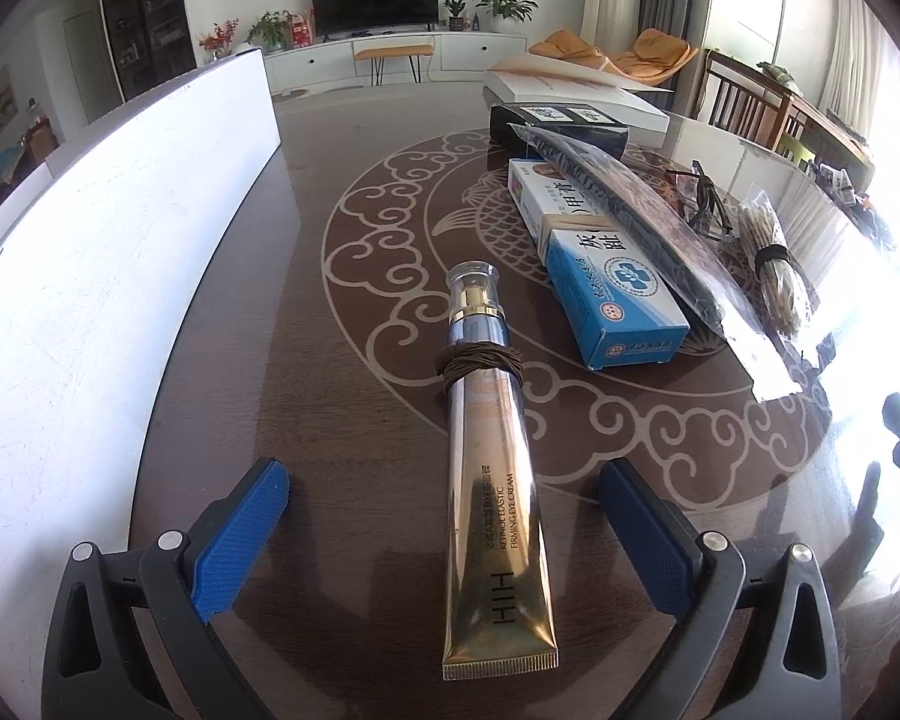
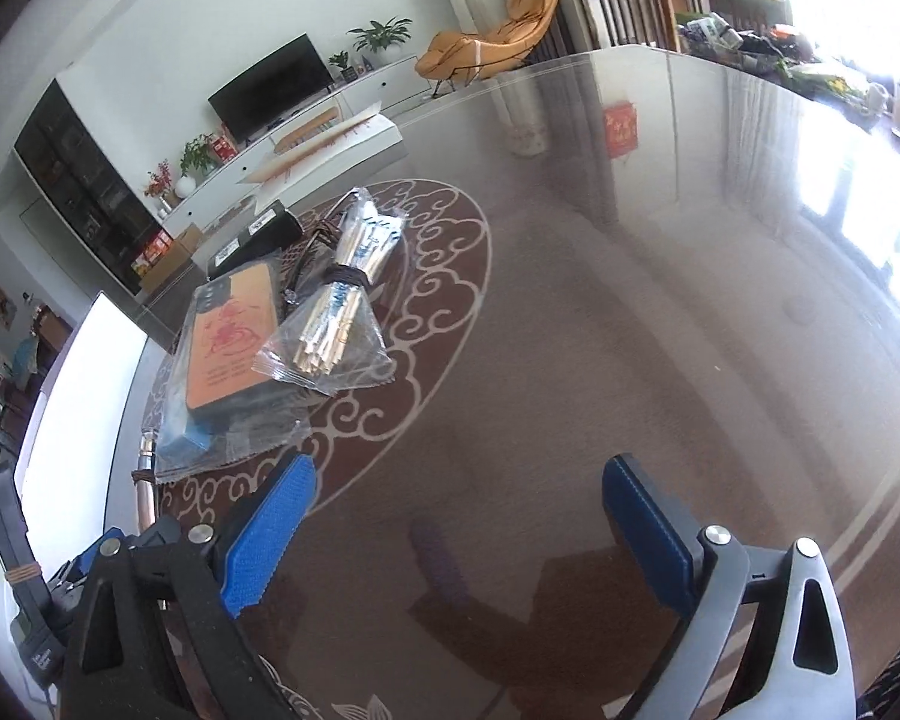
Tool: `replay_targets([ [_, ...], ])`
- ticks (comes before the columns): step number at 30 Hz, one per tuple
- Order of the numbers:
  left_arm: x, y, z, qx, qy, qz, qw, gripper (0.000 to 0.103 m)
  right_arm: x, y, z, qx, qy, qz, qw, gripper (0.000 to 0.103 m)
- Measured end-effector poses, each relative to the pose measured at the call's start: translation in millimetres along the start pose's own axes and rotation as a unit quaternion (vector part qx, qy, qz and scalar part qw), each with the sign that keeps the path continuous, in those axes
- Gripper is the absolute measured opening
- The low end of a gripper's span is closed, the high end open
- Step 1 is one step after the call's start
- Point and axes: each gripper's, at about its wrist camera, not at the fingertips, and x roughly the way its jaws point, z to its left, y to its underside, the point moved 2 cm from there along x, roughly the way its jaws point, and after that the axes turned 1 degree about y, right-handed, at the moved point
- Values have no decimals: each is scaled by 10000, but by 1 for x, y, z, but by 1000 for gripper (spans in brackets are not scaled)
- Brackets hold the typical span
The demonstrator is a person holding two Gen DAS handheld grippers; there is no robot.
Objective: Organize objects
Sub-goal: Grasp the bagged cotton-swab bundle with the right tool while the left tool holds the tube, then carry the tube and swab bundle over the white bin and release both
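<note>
A gold eye cream tube [image 1: 493, 492] with a brown band wound round its neck lies flat on the glass table, cap pointing away. My left gripper [image 1: 444, 534] stands open around its lower half, blue pads clear of it on both sides. To its right lies a blue and white medicine box [image 1: 606, 276], and across that a bagged phone case [image 1: 642, 222]. In the right wrist view my right gripper [image 2: 456, 534] is open over bare table with nothing between its fingers. The phone case [image 2: 231, 348] and a bag of bundled sticks [image 2: 336, 324] lie ahead to its left.
A white board [image 1: 108, 252] stands along the table's left side. A black box [image 1: 561, 123], a white box [image 1: 576, 93] and glasses [image 1: 705, 198] lie further back. The glass table [image 2: 630, 300] with its cloud pattern stretches out right of the pile. The left gripper's body [image 2: 12, 576] shows at lower left.
</note>
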Motion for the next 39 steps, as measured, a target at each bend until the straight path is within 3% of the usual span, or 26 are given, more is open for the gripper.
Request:
replay_targets([
  [4, 0, 0, 0, 1, 1, 0, 10000, 103, 30, -52, 52, -564, -228, 156, 9980, 88],
  [7, 0, 0, 0, 0, 0, 0, 10000, 103, 70, -80, 78, -807, 22, 416, 9959, 85],
  [10, 0, 0, 0, -1, 0, -1, 10000, 103, 102, -85, 76, -726, 188, 795, 9940, 55],
  [11, 0, 0, 0, -1, 0, 1, 10000, 103, 98, -85, 76, -819, 281, 567, 9946, 36],
  [12, 0, 0, 0, -2, 7, 2, 10000, 103, 96, -83, 75, -914, 290, 538, 9939, 32],
  [15, -1, -1, 1, 53, 70, 38, 10000, 103, 80, -60, 60, -1030, 252, 430, 9934, 31],
  [18, 3, -8, 1, 244, 199, 332, 9990, 103, 50, -29, 33, -1035, 125, 380, 9938, 31],
  [22, 10, -22, 6, 30, 245, 516, 9984, 103, 22, -1, 12, -1085, 38, 490, 9929, 32],
  [24, 7, -23, -1, 204, 129, 307, 9992, 80, 16, 2, 7, -1103, 44, 549, 9924, 34],
  [25, 4, -23, -6, 328, 166, 180, 9992, 57, 16, 3, 6, -1115, 89, 598, 9919, 41],
  [26, 0, -22, -11, 443, 241, 104, 9987, 26, 17, 3, 4, -1106, 148, 669, 9915, 49],
  [29, -9, -13, -16, 442, 374, 53, 9983, 24, 16, -1, -1, -1033, 90, 704, 9921, 49],
  [30, -13, -8, -14, 348, 472, 20, 9983, 24, 17, -2, 0, -1090, 87, 707, 9915, 43],
  [31, -18, -1, -11, 262, 553, 2, 9981, 24, 17, -2, 2, -1177, 58, 746, 9902, 30],
  [34, -41, 18, 0, 36, 919, -158, 9956, 24, 7, 3, 5, -1144, -107, 847, 9898, 30],
  [39, -104, 38, 21, -147, 1330, -875, 9871, 24, -31, 15, 35, -1418, -643, 727, 9851, 30],
])
